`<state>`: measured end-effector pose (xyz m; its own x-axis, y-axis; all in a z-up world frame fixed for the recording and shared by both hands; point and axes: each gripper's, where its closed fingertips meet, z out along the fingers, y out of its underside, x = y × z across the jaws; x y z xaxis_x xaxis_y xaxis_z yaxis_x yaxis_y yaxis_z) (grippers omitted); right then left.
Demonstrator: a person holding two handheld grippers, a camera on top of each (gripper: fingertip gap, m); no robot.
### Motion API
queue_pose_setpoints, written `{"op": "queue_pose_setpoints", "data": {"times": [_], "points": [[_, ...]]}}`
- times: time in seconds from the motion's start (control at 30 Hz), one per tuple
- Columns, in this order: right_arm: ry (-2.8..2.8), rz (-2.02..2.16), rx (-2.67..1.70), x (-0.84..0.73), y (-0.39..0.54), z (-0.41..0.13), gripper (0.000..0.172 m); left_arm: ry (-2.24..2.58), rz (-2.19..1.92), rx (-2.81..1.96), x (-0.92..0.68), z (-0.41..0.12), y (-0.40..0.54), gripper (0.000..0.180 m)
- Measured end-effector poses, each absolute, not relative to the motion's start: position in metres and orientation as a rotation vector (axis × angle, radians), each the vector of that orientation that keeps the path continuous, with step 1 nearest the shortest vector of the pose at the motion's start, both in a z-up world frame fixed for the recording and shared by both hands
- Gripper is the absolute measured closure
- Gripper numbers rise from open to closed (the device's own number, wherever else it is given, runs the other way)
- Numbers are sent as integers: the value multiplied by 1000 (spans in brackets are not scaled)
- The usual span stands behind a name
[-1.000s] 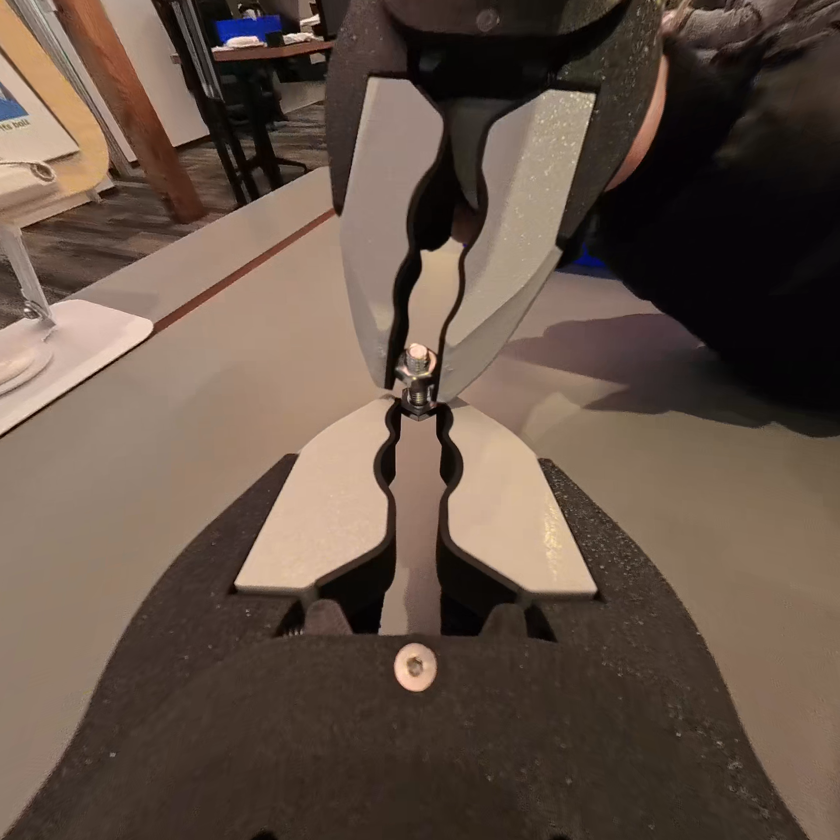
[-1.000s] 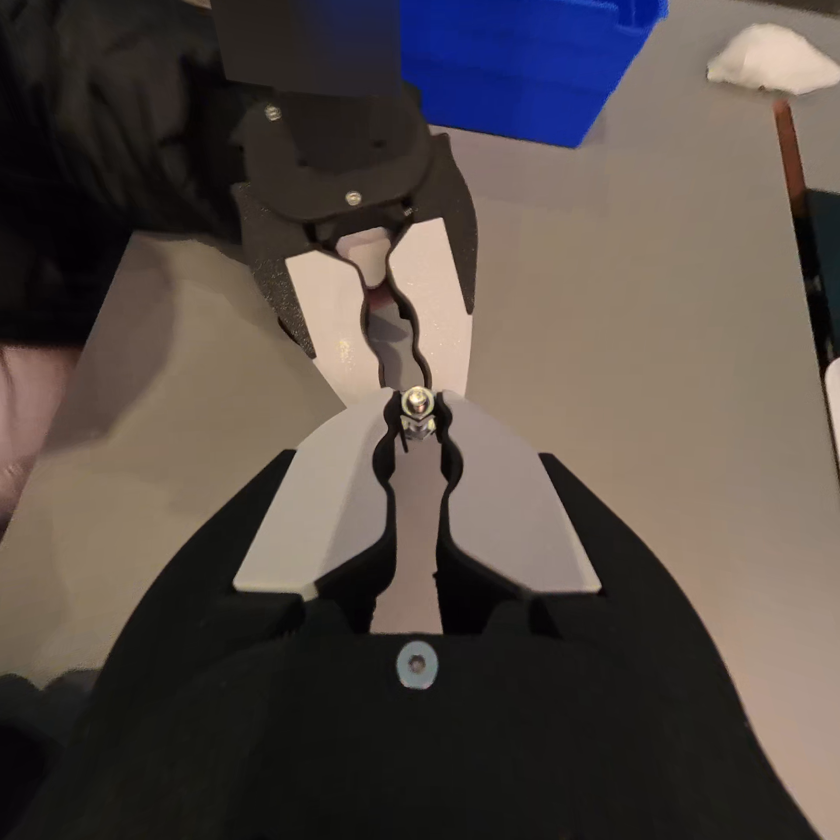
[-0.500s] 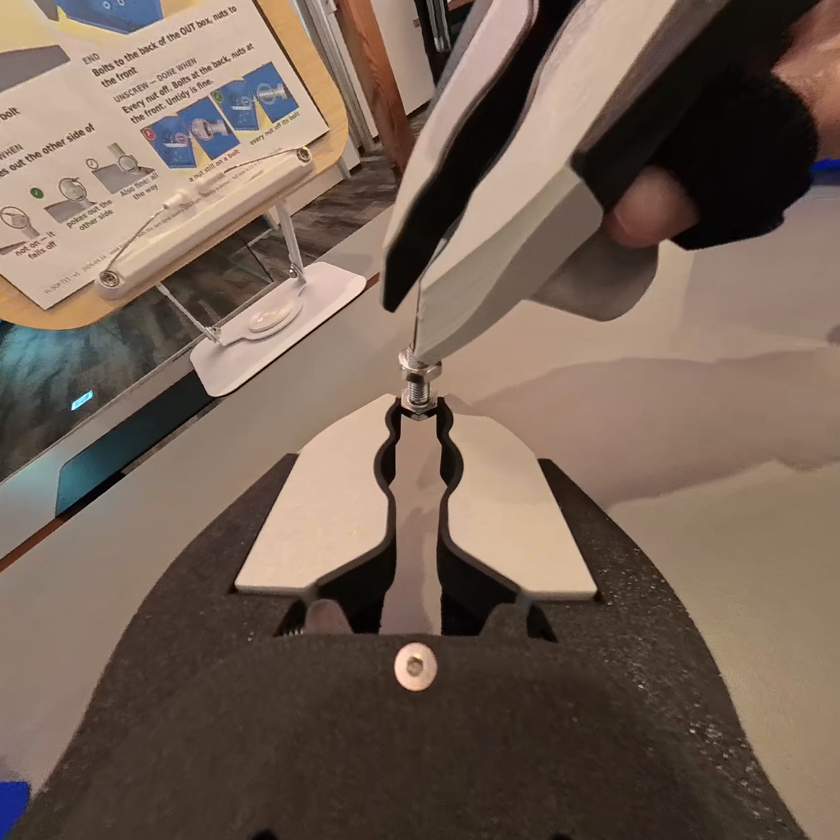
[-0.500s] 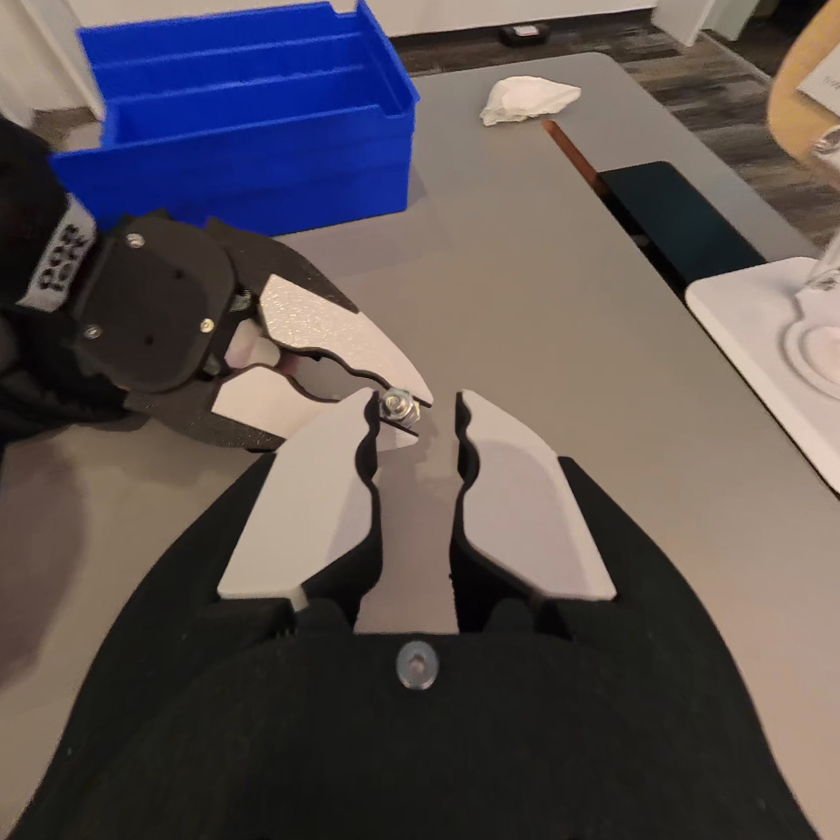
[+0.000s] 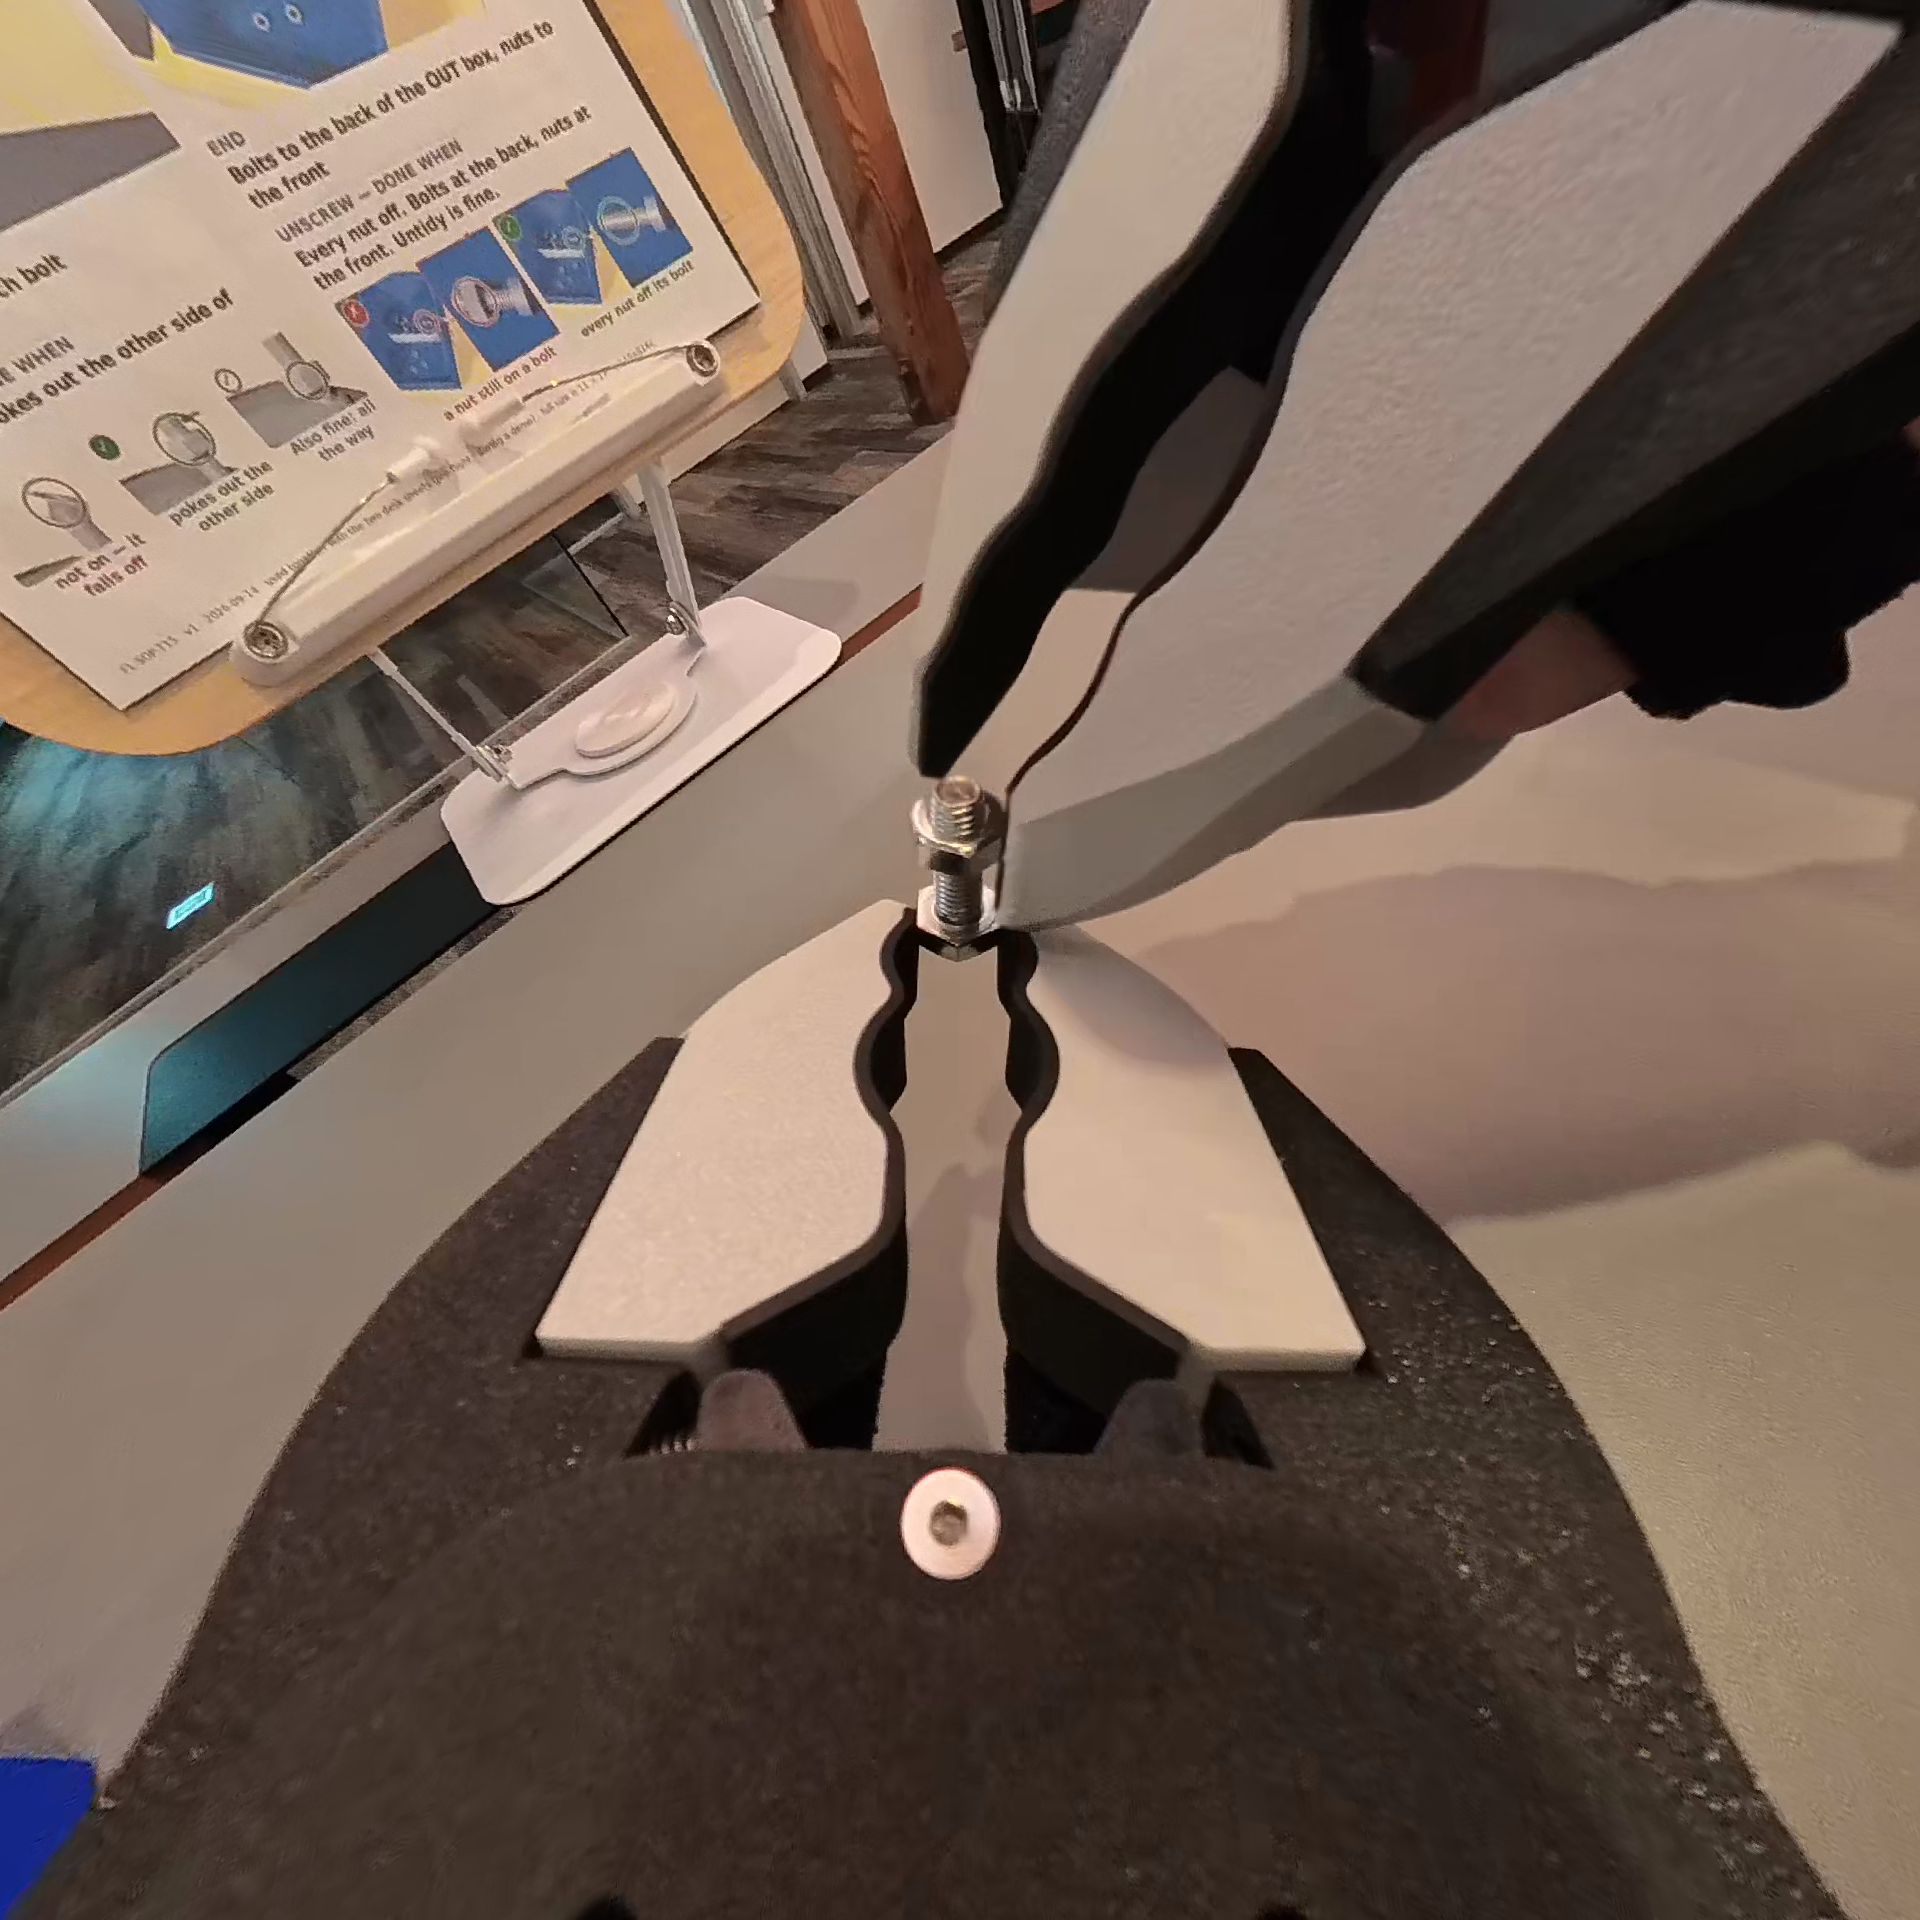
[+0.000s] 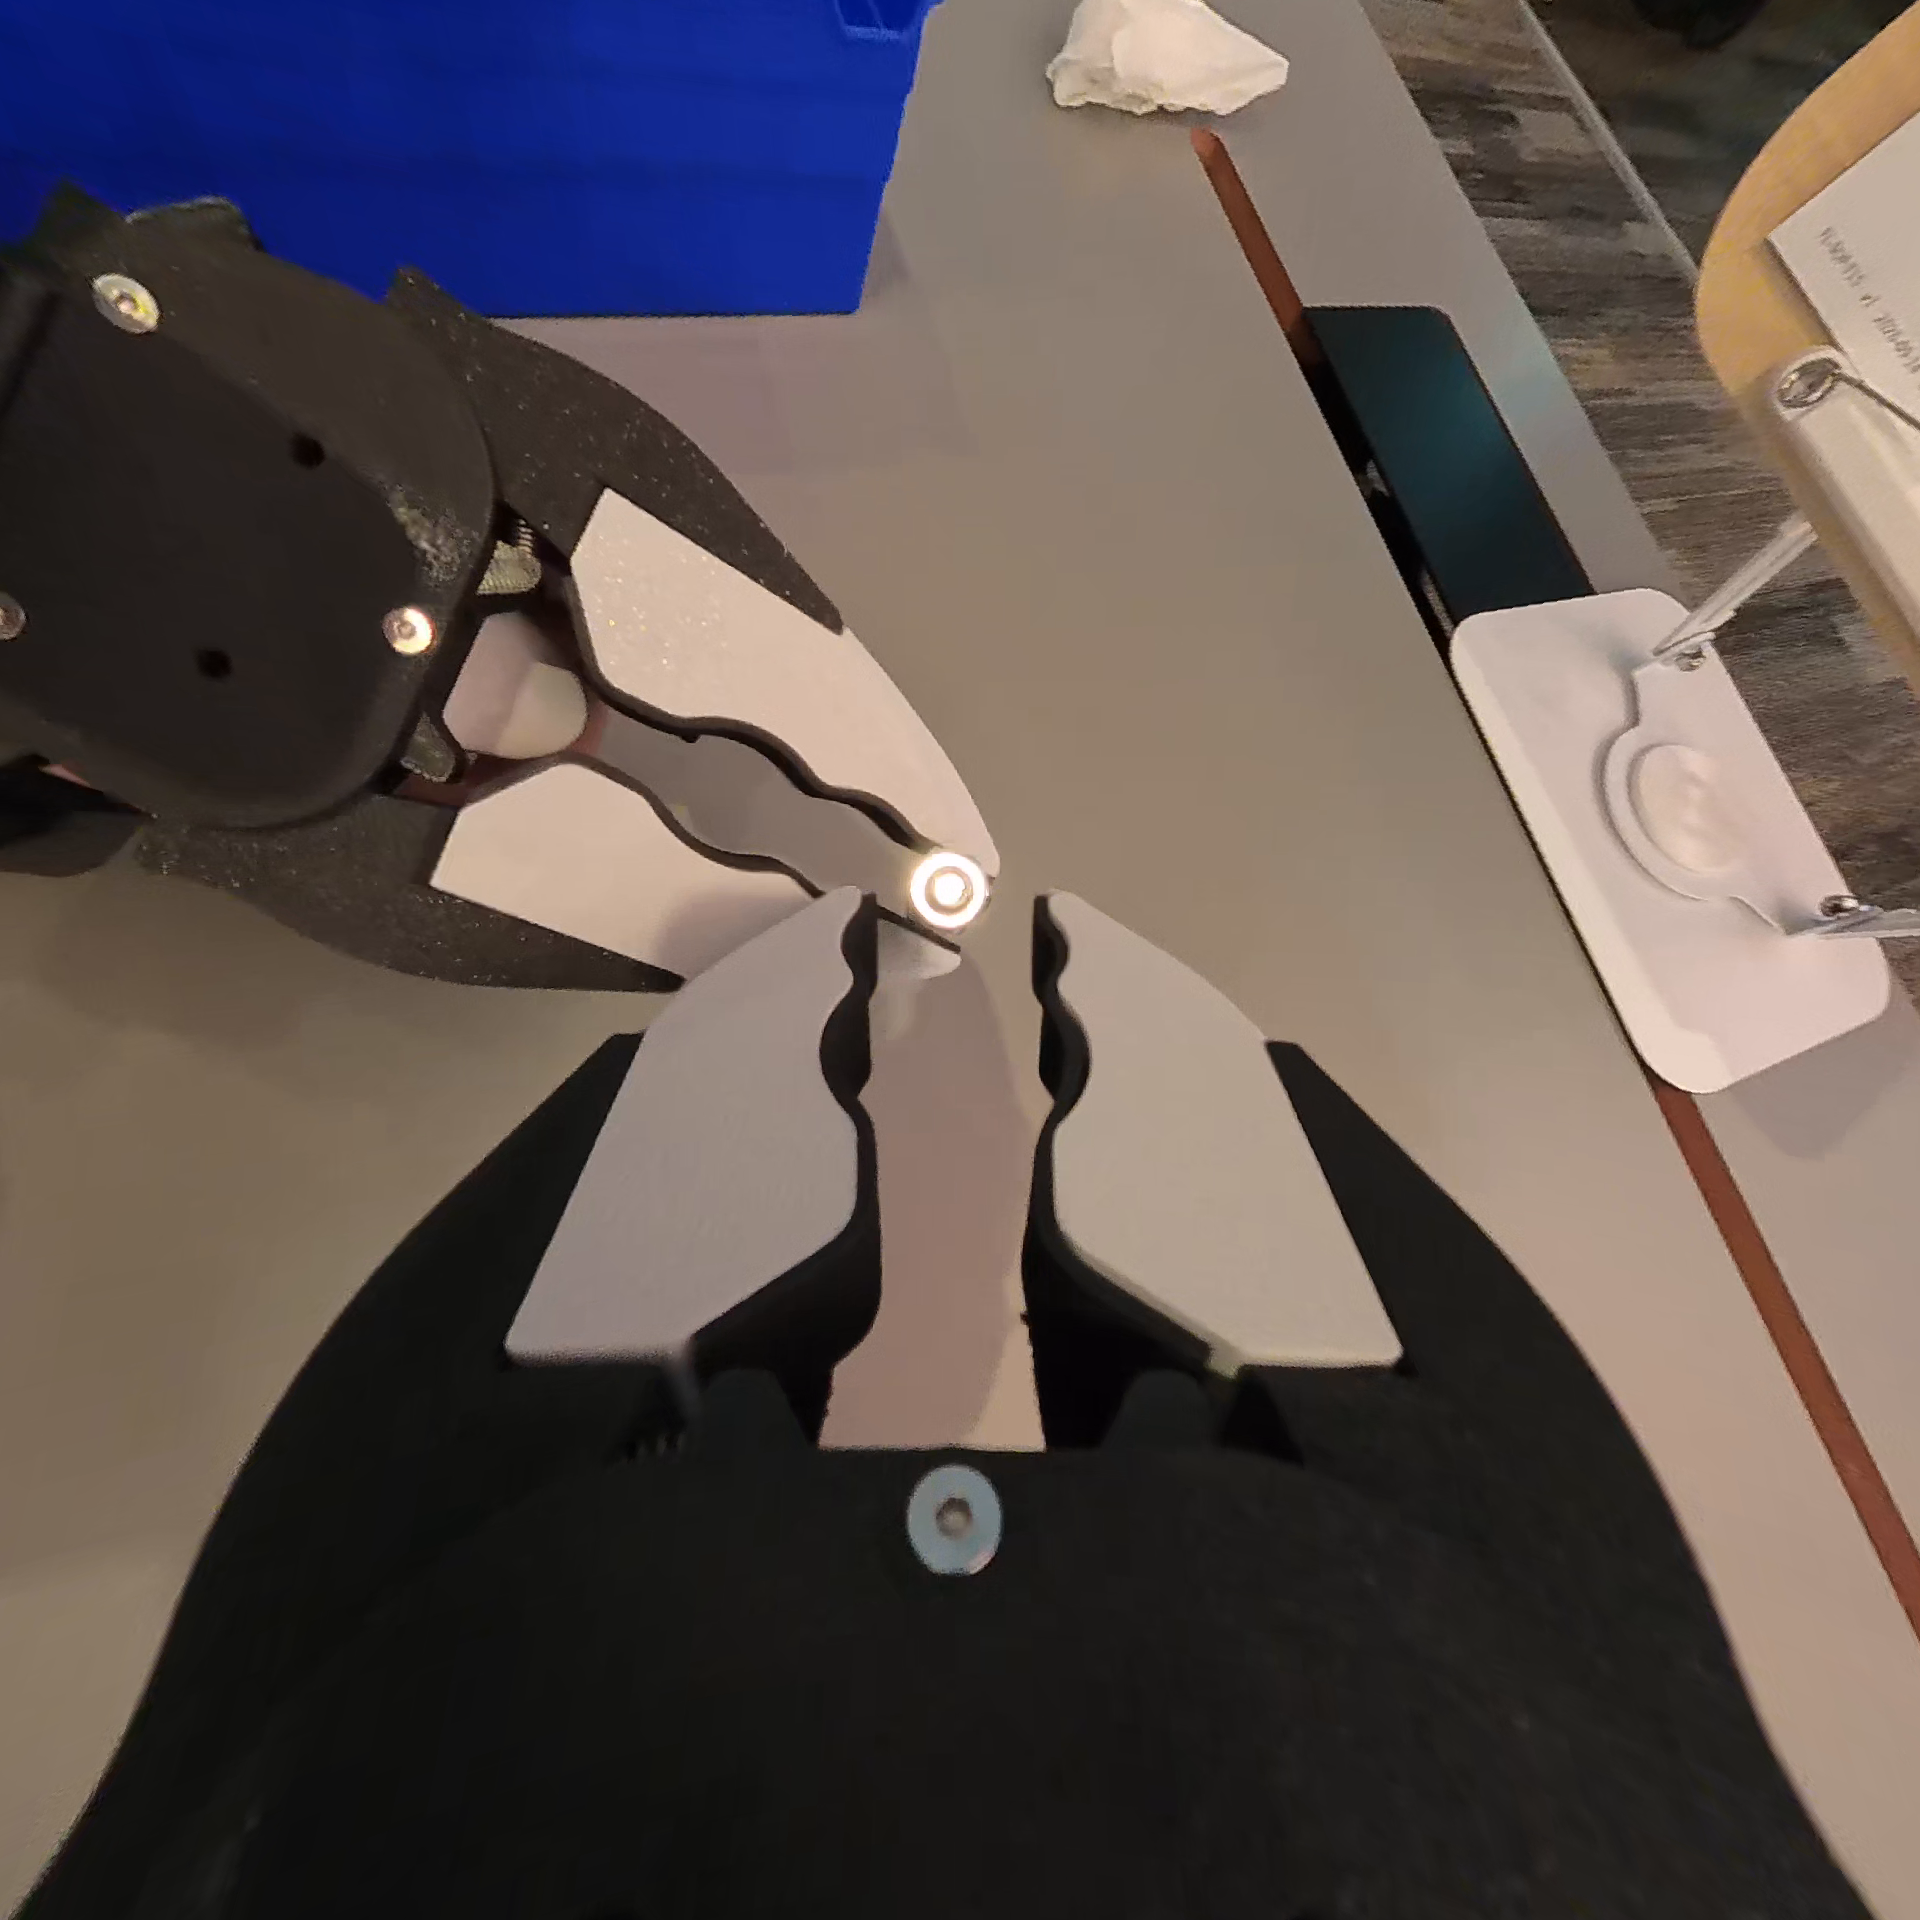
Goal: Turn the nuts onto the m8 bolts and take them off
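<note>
Left gripper point(image 5: 957, 940) clamps bolt point(image 5: 954, 894) by its head; right gripper point(image 6: 945, 909) gapes around nut point(image 5: 956, 831), pads off it, above bench point(image 6: 1091, 520)

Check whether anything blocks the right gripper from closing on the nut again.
Nothing visible does. The right gripper is open, and the nut sits on the bolt held upright by the left gripper. Only open air lies between the right gripper's fingers and the nut.

Bolt point(image 5: 954, 873) upright between left gripper point(image 5: 956, 940) fingers, nut point(image 5: 954, 831) near its top, right gripper point(image 5: 971, 774) above.
</note>
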<state>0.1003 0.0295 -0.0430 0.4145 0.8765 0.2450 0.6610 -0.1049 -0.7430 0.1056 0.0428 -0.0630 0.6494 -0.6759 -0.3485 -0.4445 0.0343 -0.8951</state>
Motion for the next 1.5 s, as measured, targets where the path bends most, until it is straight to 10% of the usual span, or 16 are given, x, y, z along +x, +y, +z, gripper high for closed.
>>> {"op": "queue_pose_setpoints", "data": {"times": [0.5, 1.5], "points": [[-1466, 147, -1837, 121, 29, -48, 161, 974, -219, -1581, 109, -60, 37, 166], [-1263, 363, -1923, 116, 32, -36, 140, 942, -260, -1582, 109, -54, 35, 166]]}}
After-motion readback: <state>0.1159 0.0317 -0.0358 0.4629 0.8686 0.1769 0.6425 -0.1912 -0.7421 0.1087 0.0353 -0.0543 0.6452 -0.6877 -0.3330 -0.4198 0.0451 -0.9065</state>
